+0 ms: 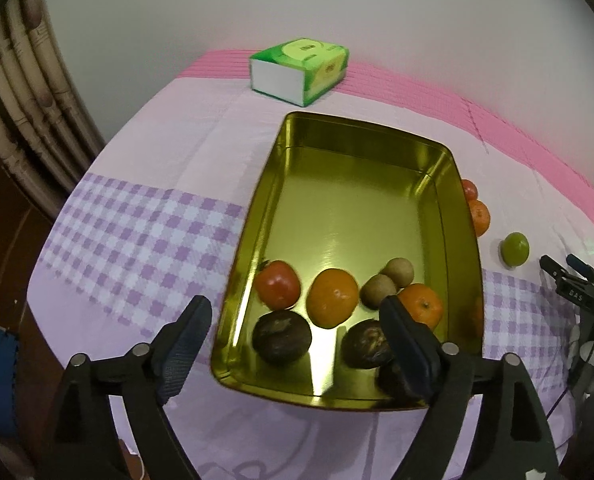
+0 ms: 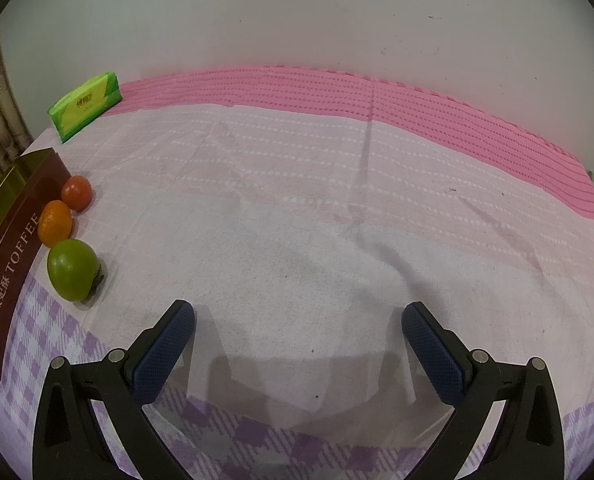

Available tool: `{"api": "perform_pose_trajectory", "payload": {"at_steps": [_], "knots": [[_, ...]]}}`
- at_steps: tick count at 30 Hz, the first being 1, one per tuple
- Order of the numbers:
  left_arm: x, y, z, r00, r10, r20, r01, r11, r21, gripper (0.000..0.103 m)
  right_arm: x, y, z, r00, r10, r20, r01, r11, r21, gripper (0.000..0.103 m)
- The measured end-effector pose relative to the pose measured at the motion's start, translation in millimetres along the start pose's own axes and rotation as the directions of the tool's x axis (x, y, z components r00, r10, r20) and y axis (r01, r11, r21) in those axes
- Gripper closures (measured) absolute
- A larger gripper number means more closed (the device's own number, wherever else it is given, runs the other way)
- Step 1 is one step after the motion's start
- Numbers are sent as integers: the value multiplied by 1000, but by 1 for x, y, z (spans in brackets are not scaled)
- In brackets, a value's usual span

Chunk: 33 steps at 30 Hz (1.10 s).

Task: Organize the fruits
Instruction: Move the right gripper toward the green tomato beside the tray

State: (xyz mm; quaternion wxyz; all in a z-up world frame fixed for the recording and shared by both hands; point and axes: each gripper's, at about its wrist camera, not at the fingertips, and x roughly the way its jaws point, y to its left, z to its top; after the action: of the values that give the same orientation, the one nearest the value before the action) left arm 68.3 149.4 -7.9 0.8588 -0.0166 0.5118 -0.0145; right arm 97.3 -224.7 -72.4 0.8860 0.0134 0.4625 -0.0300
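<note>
On my left, the left claw hangs spread wide and empty over the near end of the shallow gold metal tin, one finger outside its left wall, the other over the fruit. The tin lies on the table under a pink and lilac checked cloth, its far half bare. I judge the fruit is being gathered at the near end: a red tomato-like fruit, a large orange mandarin, two brown kiwis, a smaller orange mandarin and dark brown round fruits sit close together there, probably so the rest of the tin can take what remains. Behind it stands a green tissue pack, not part of the job as far as I can tell.

Moving right, three fruits lie outside, lined along the tin's maroon side wall: a small red-orange fruit, an orange mandarin outside touching the wall, and a green round fruit just beside it. I read these as the ones left to load.

Furthest right, the right claw is also released and holding nothing, low over bare cloth, the green fruit nearest to its left finger. I would take that one first.
</note>
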Motion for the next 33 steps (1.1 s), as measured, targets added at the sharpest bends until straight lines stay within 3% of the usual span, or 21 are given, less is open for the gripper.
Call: {"api": "perform_pose_trajectory", "payload": {"at_steps": [13,24,33], "knots": [[-5,20,-5,999,31,12,-31,998,-49,15,-18,26,-20,999,36,-17,-37,998,-48,1],[-7,29,-8,999,49,16,-47,996,-80,15,-35,78,-24,989,145,-44,-150,978,-148,30],[-13,40,-11,999,44,23,-41,992,-117,15,-35,98,-17,989,144,-43,-150,970,-190,41]]}}
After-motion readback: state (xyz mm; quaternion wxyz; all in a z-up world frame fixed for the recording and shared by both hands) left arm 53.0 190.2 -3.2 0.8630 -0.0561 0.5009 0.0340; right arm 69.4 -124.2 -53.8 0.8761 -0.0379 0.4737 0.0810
